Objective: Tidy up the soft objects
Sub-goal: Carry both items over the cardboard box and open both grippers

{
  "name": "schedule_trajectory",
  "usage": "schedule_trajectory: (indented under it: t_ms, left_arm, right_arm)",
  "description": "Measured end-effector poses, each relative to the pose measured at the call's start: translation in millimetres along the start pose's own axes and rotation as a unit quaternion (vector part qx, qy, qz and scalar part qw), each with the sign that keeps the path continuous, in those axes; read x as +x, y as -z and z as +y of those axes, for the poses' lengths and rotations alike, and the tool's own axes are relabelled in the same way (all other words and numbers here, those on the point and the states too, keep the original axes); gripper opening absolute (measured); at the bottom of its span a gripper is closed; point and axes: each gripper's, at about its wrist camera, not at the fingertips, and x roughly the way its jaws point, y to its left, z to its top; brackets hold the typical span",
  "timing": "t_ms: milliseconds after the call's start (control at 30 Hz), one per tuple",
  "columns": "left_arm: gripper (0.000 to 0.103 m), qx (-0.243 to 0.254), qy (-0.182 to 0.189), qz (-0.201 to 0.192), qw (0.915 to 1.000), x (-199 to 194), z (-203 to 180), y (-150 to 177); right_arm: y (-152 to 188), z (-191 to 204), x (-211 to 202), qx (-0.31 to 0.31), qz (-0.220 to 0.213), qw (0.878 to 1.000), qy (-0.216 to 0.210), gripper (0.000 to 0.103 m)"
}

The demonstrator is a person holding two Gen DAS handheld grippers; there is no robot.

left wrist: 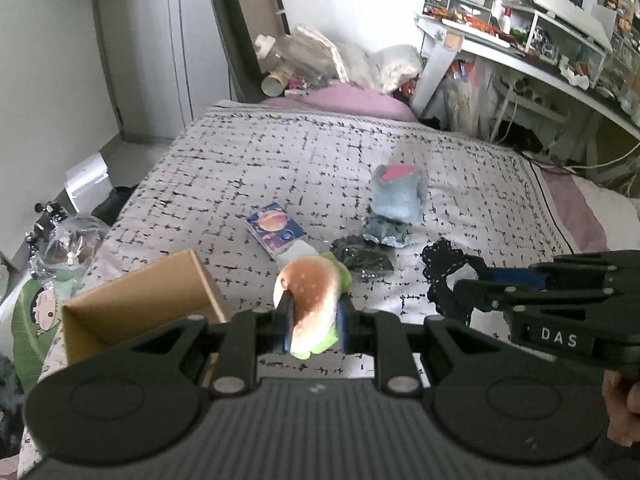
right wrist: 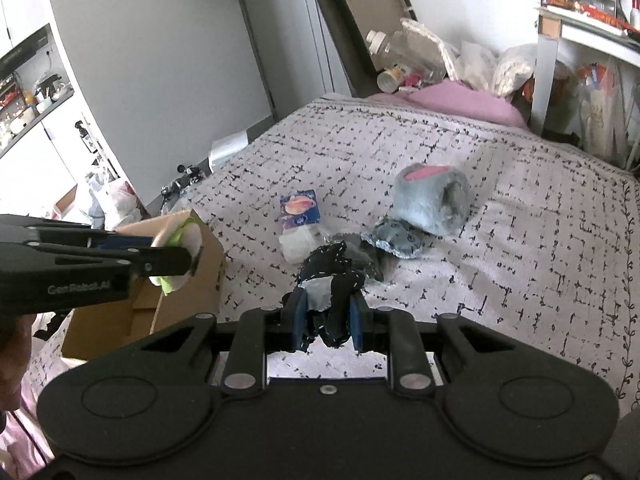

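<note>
two claws | left claw (left wrist: 311, 322) grips burger plush (left wrist: 310, 292) | right claw (right wrist: 327, 322) grips black cloth (right wrist: 334, 280)

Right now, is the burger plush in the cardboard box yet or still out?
Out. The left gripper is shut on the burger plush, holding it in the air beside the open cardboard box, not inside it.

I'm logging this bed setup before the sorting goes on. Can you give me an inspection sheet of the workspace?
Surface: bed with grey crosshatch cover.
Job's things: brown cardboard box; burger-shaped plush; black dotted cloth; blue-grey fuzzy pouch; tissue packet.
Clutter: bottle and bags at the headboard.
Grippers: left gripper shut on plush; right gripper shut on cloth.
Cables: cords under desk.
Surroundings: crowded desk shelves.
</note>
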Motion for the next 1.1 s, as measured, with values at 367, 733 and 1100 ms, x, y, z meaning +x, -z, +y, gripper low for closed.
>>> schedule_trajectory:
  t_ms: [367,733,1100]
  left_arm:
    - [0.02,-0.016,-0.025,-0.026,0.9992,-41.0,24.7,10.4]
    - [0.02,-0.024,-0.037,-0.04,0.9982,-70.0,55.4,26.7]
    - [0.021,-0.055,-0.06,-0.029,0.9963,-74.5,87.4,58.1]
  right_arm:
    - [-13.7,29.9,-20.0,-0.015,-0.035,0.999,-0.018,0.023]
    - [-18.9,66.5,-24.5,-0.037,-0.065,0.996,-0.045,0.023]
    - [-11.2,98.0,-5.6,-0.052,-0.053,0.995,-0.07,0.023]
